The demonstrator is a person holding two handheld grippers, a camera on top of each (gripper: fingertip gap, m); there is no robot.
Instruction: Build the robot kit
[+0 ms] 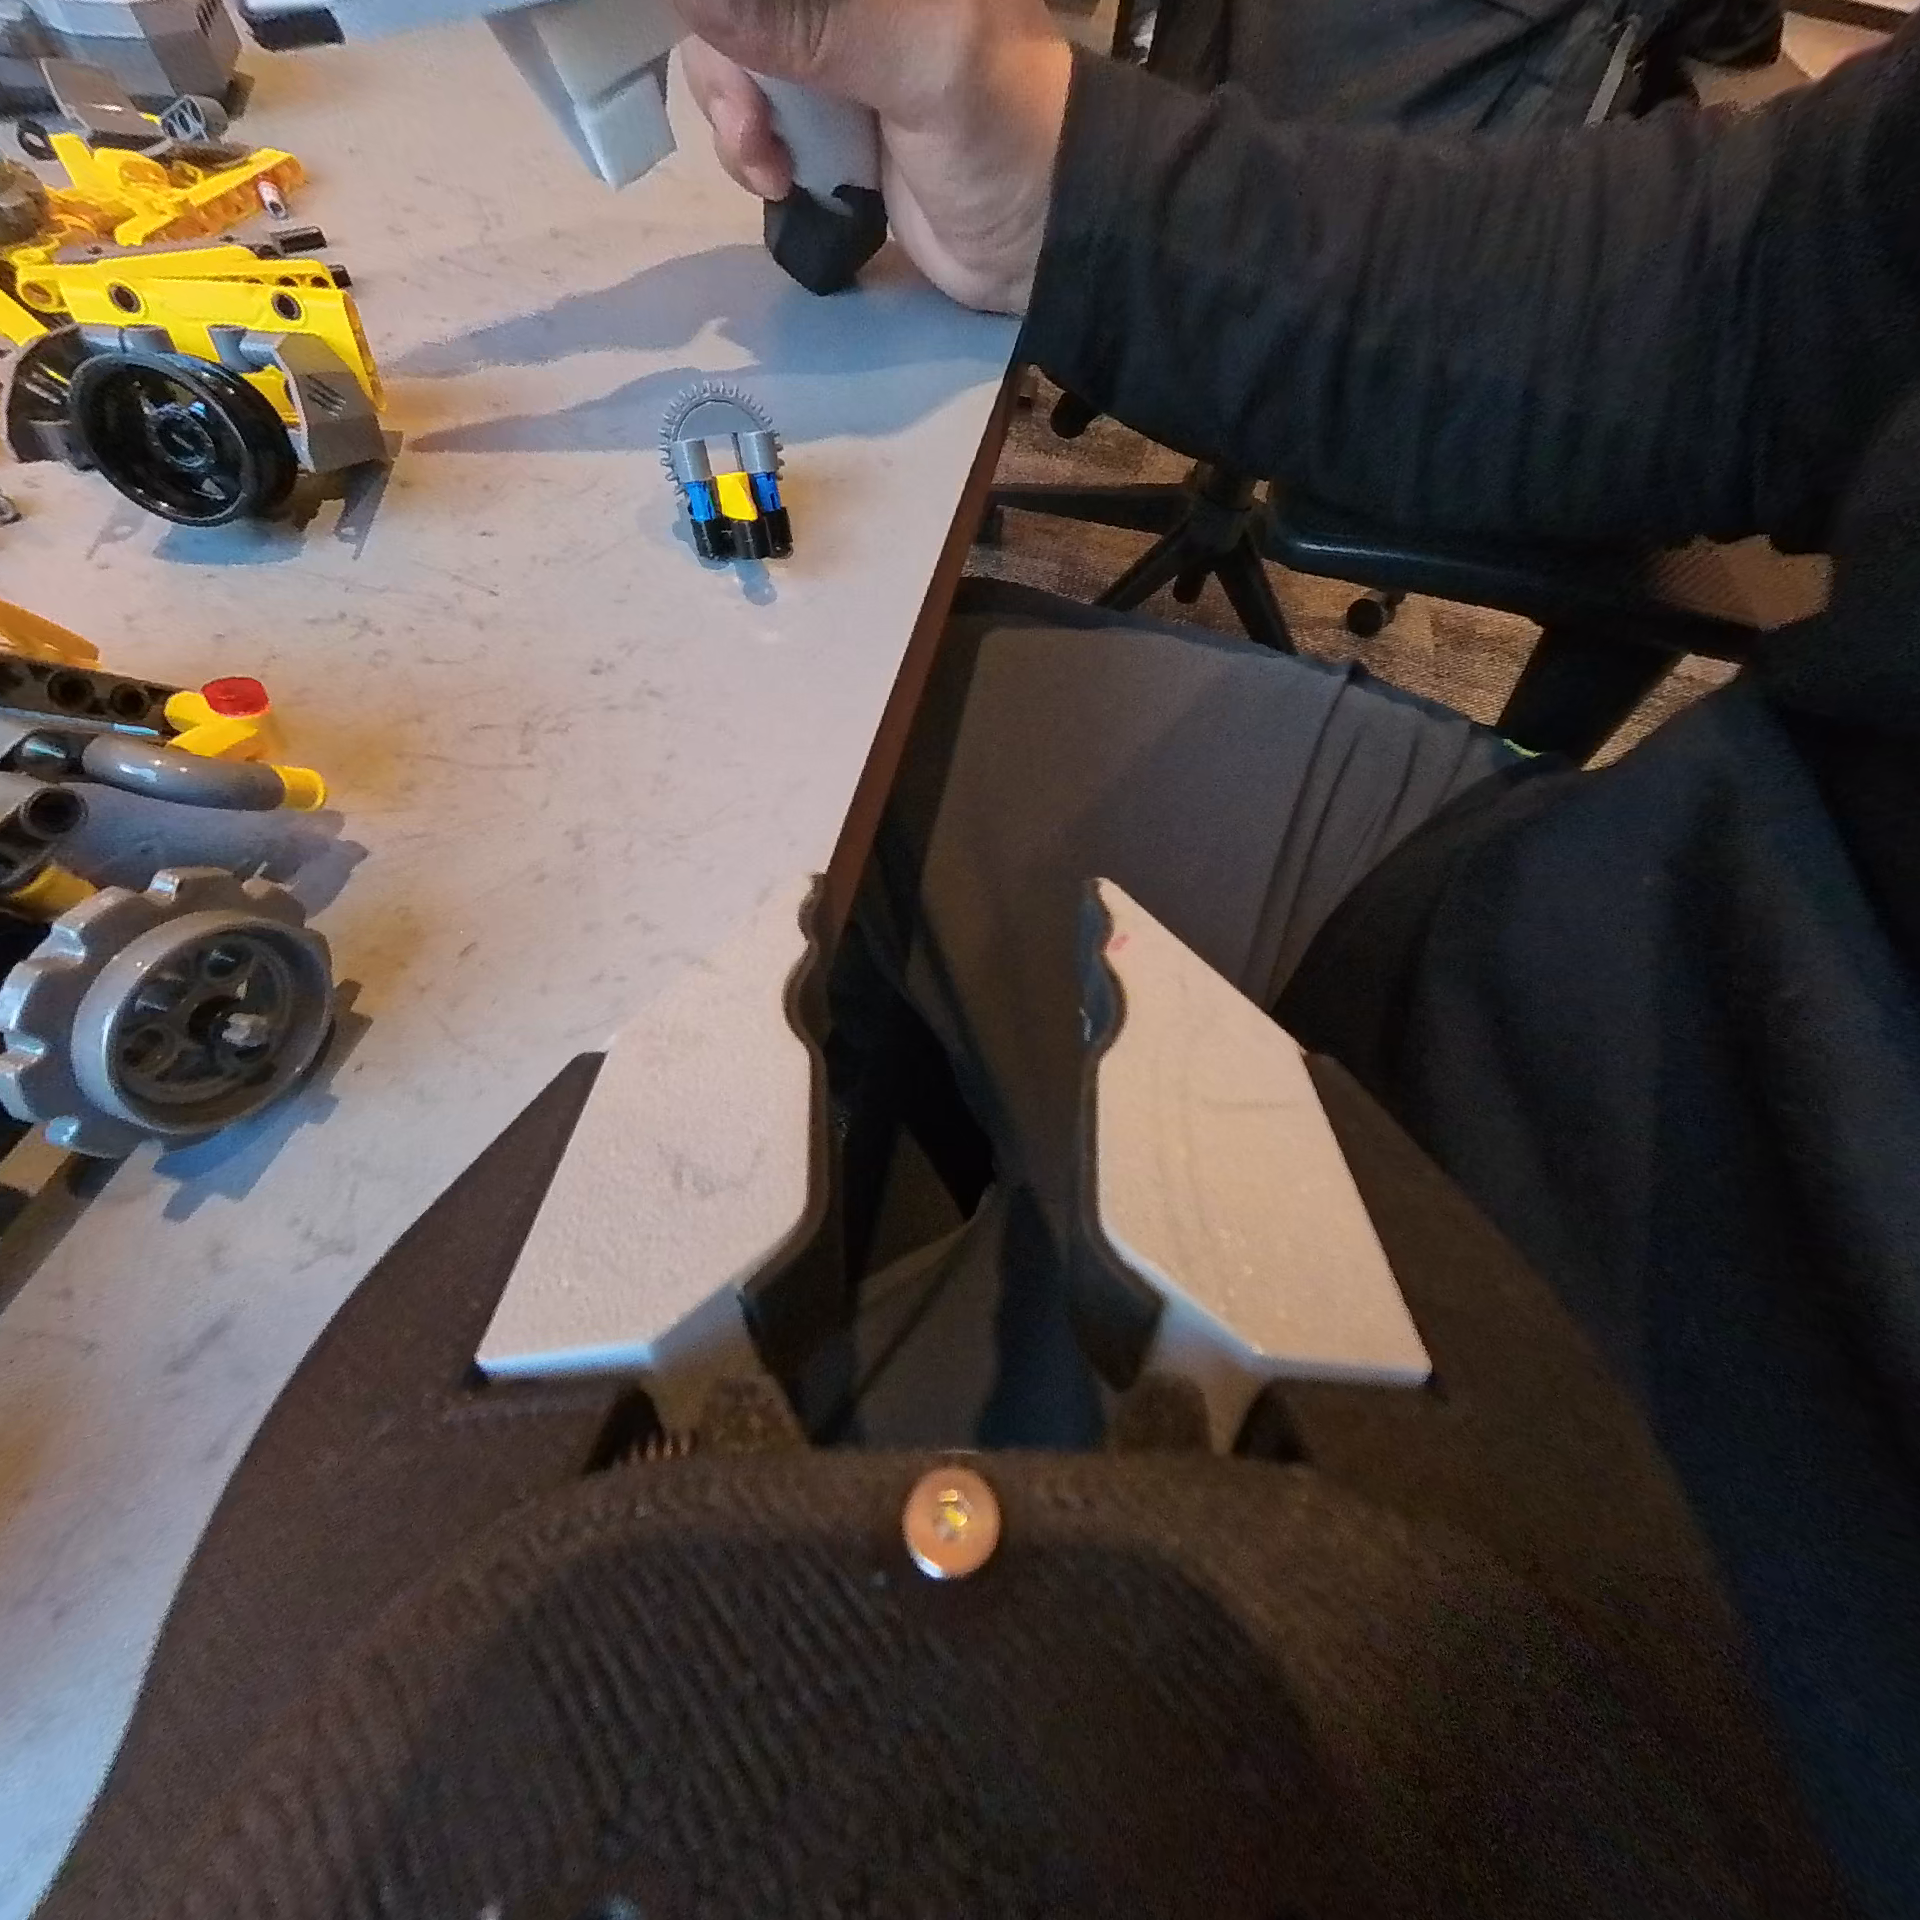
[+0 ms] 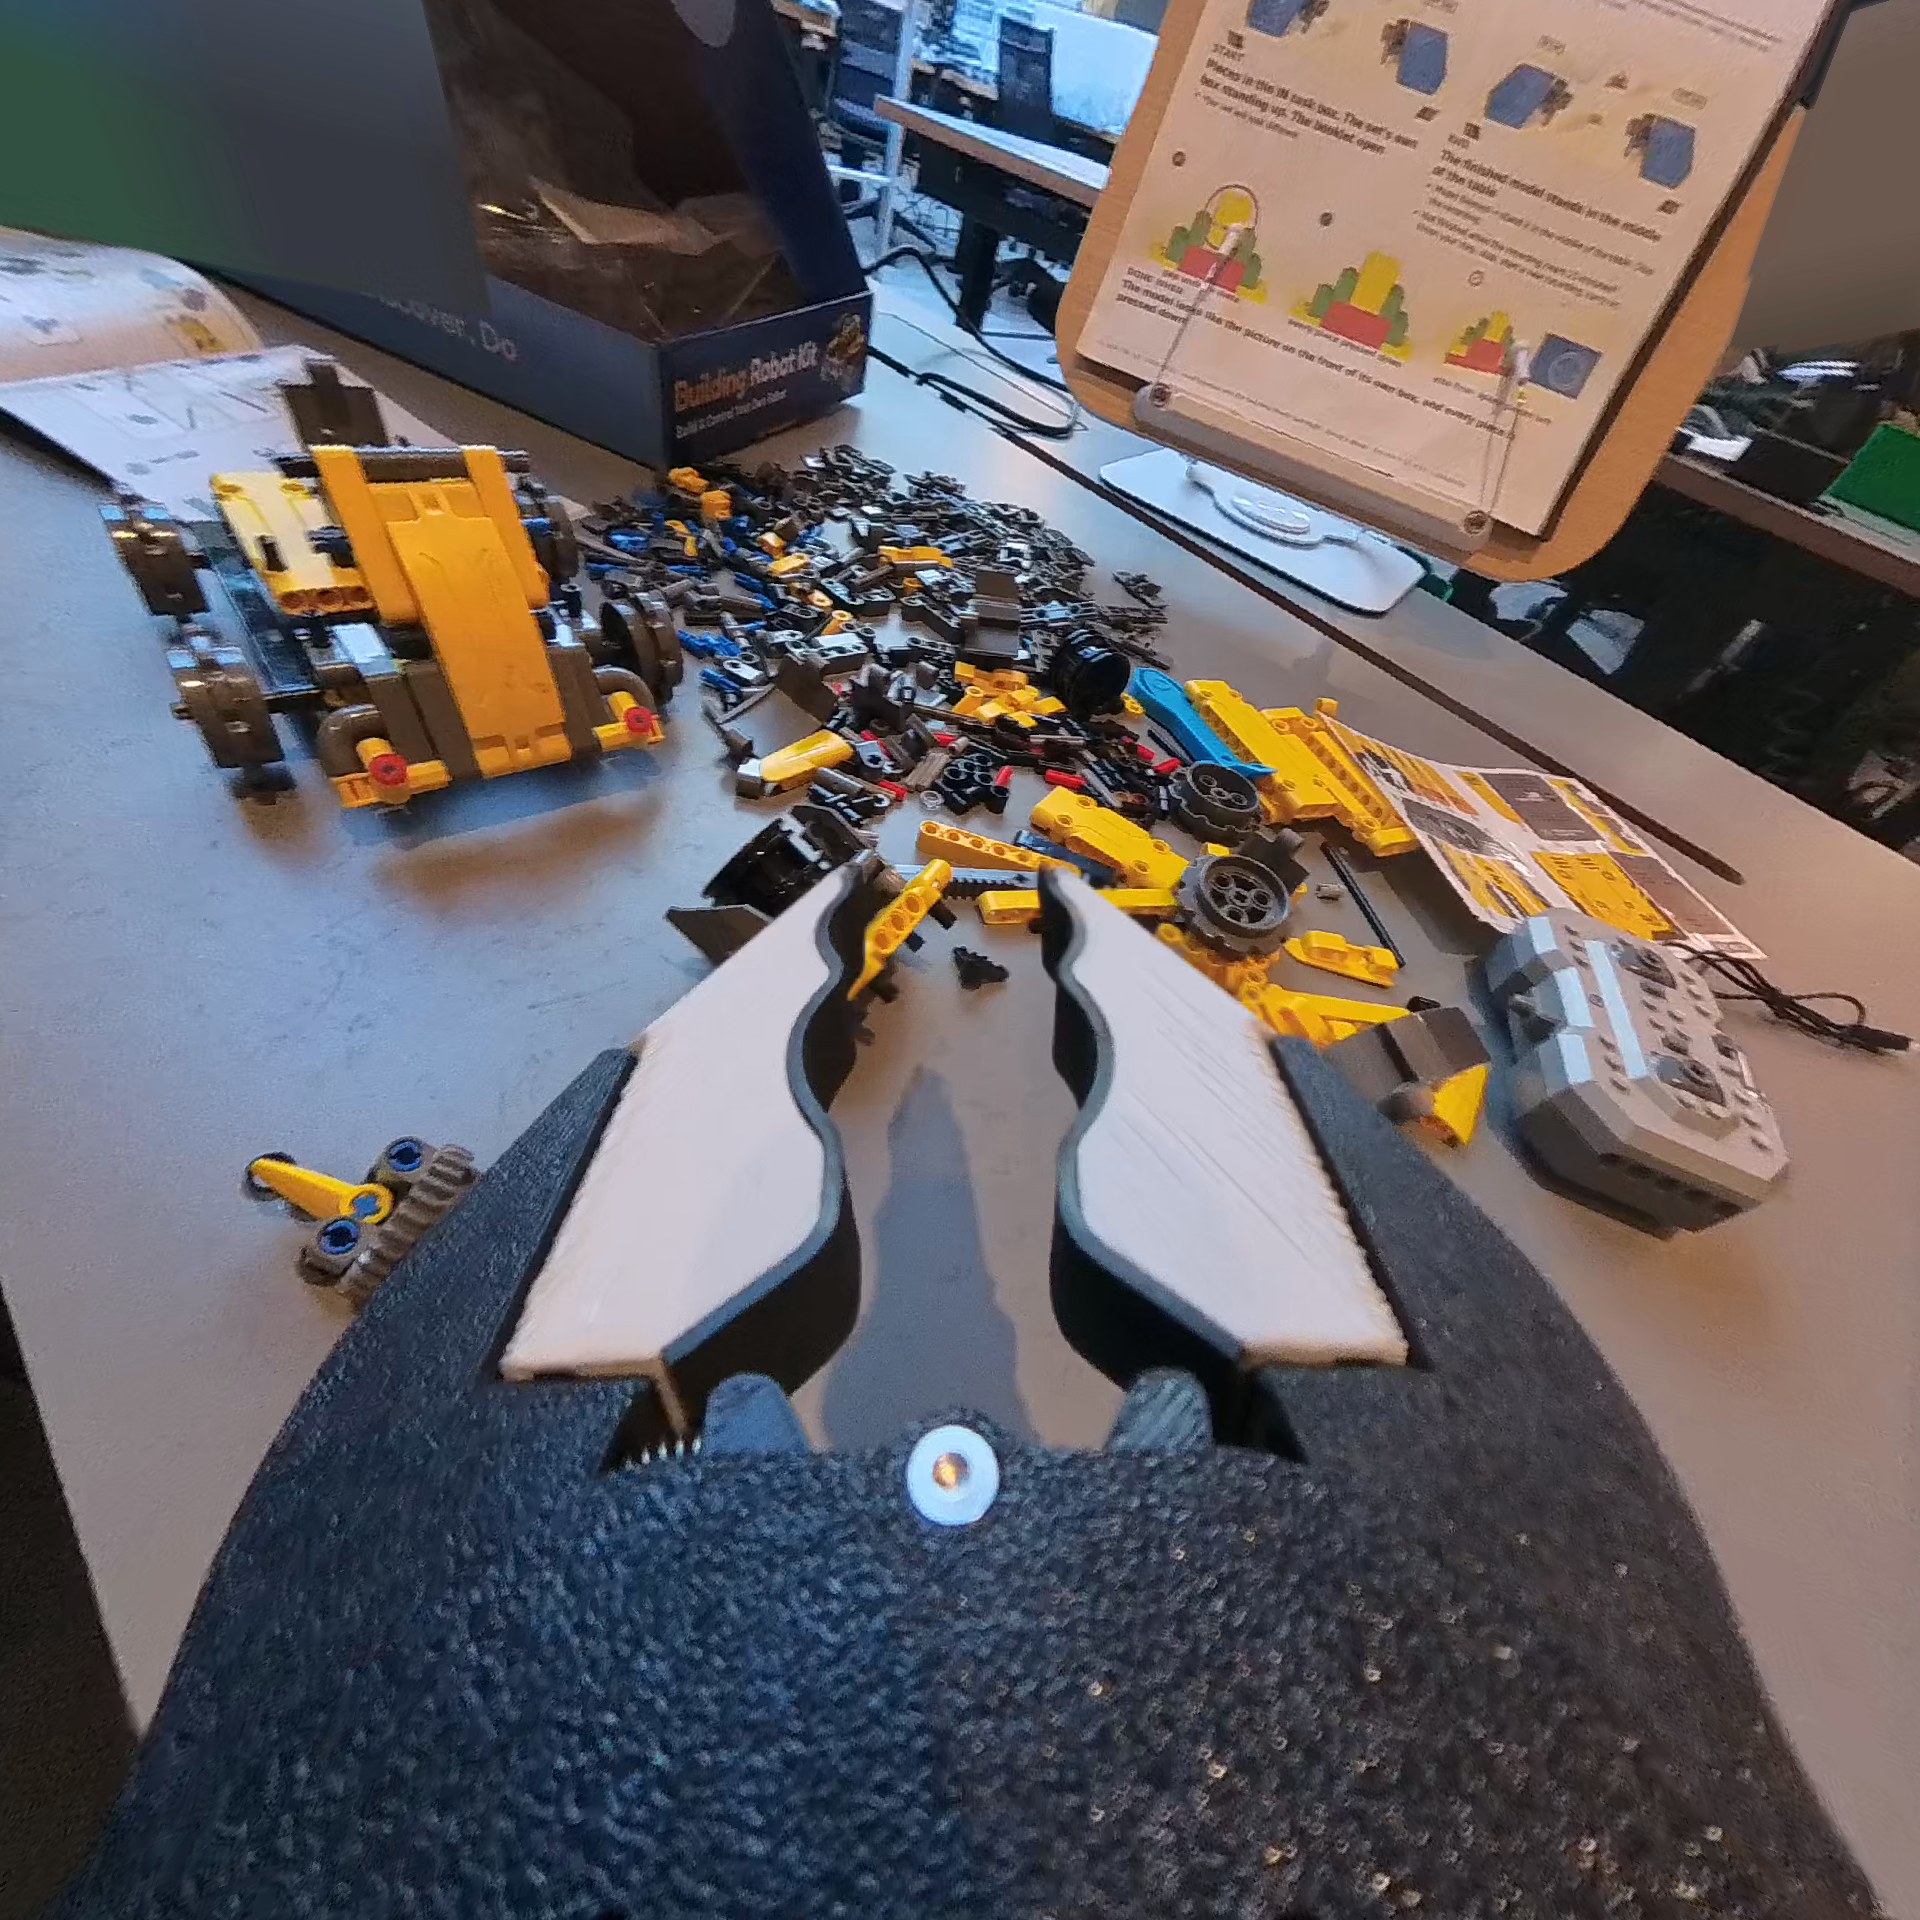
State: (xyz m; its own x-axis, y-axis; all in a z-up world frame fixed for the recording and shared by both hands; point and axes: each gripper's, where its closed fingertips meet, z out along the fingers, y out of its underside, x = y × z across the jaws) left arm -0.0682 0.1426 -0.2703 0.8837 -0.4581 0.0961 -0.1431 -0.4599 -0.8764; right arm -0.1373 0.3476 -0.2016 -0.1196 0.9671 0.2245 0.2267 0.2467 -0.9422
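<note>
Table edge: from my left gripper [image 1: 951, 914] the grey table [image 1: 582, 727] runs off to the left; its edge cuts straight between my fingers, so the tips hang half over the person's lap, not over any part.
Left fingers: spread wide, nothing between them.
Left surroundings: a grey toothed wheel [image 1: 171, 1013] lies to the left of the fingers, on the table, near but apart; a small gear piece [image 1: 727, 478] with blue pins sits ahead and left, well apart, alone by the table edge.
Hand: the person's right hand [image 1: 904, 156] grips the other tool's handle at the far end of the edge, its black base resting on the table.
Model: in my right view the yellow model [image 2: 416, 613] stands far left, well apart from the fingers, its long axis running roughly away from me.
Gear piece again: low left, just beside my gripper's black body [image 2: 343, 1205], behind the fingertips.
Right gripper: fingers [image 2: 945, 894] spread, holding nothing that I can see, pointing into the near fringe of the parts pile [image 2: 935, 665].
Nearest parts: a yellow beam [image 2: 899, 925] lies just by the left fingertip, long axis nearly along the finger; a tiny black piece [image 2: 977, 968] sits in the gap, untouched; a grey wheel [image 2: 1242, 891] is just right of the right tip.
Far right: grey control block [image 2: 1631, 1060], apart; leaflet [image 2: 1538, 831] beyond it.
</note>
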